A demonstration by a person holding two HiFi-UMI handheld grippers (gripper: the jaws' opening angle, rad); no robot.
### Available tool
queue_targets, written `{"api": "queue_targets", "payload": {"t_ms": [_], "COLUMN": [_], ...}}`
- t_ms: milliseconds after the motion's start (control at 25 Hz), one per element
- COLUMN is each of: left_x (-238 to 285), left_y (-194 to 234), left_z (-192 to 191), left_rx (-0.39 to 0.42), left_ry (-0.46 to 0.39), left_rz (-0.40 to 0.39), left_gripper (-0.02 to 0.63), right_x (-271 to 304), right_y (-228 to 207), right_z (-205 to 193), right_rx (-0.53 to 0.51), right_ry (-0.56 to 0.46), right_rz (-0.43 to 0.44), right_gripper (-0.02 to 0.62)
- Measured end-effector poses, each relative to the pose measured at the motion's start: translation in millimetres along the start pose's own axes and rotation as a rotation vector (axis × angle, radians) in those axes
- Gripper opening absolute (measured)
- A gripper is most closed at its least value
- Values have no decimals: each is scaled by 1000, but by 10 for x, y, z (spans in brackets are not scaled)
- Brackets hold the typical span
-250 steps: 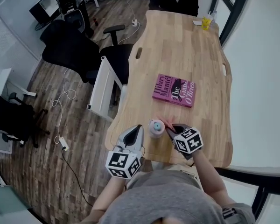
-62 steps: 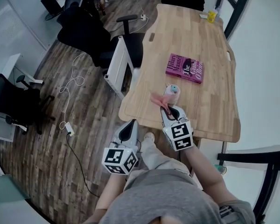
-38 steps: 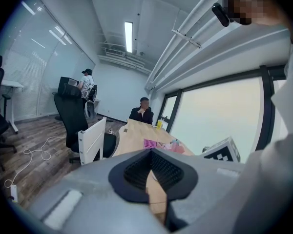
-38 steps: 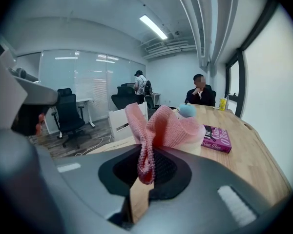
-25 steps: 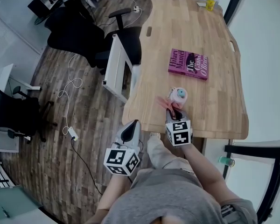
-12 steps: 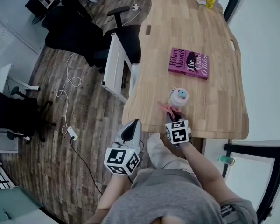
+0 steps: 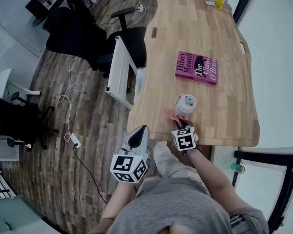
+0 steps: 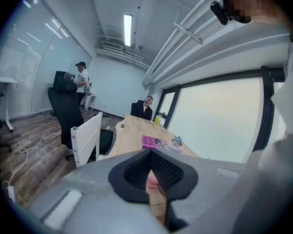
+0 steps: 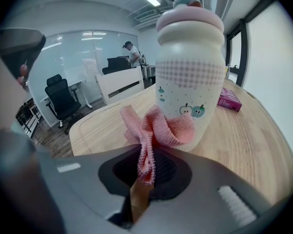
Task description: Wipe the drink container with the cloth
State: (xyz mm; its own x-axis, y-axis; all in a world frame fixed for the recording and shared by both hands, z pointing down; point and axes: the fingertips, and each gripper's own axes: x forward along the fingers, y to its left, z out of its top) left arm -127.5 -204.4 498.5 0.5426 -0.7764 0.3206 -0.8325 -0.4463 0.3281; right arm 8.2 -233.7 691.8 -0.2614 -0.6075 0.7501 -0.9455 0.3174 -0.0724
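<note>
Table of pale wood runs up the middle of the head view, with a magenta book lying flat on it. The drink container stands upright nearer the person, close to the near edge. The right gripper reaches over that edge and pinches the pink cloth, which lies against the container's near-left side. The left gripper hangs off the table to the left, over the plank floor, well apart from the container. In the left gripper view its jaws are pressed together with nothing held between them. The book and the container show small, far ahead on the tabletop. In the right gripper view the jaws are clenched on one end of the cloth. Its bunched folds touch the lower part of the container, a cream body under a pink lid, standing upright on the wood.
</note>
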Motion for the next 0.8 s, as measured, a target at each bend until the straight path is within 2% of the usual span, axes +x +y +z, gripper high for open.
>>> {"api": "queue_targets", "payload": {"t_ms": [320,800], "left_x": [60,-17], "left_y": [-88,-405], "left_z": [26,-15], "left_rx": [7,26], "left_ry": [-3,-37], "left_rz": [-11,-44], "left_gripper": [2,2], "right_x": [-128,-949], "right_y": [71,138], "right_z": [23,-70], "right_rx": [-25,-30], "right_ry": [-17,-124], "right_rz": [42,85], "right_gripper": [28,28]}}
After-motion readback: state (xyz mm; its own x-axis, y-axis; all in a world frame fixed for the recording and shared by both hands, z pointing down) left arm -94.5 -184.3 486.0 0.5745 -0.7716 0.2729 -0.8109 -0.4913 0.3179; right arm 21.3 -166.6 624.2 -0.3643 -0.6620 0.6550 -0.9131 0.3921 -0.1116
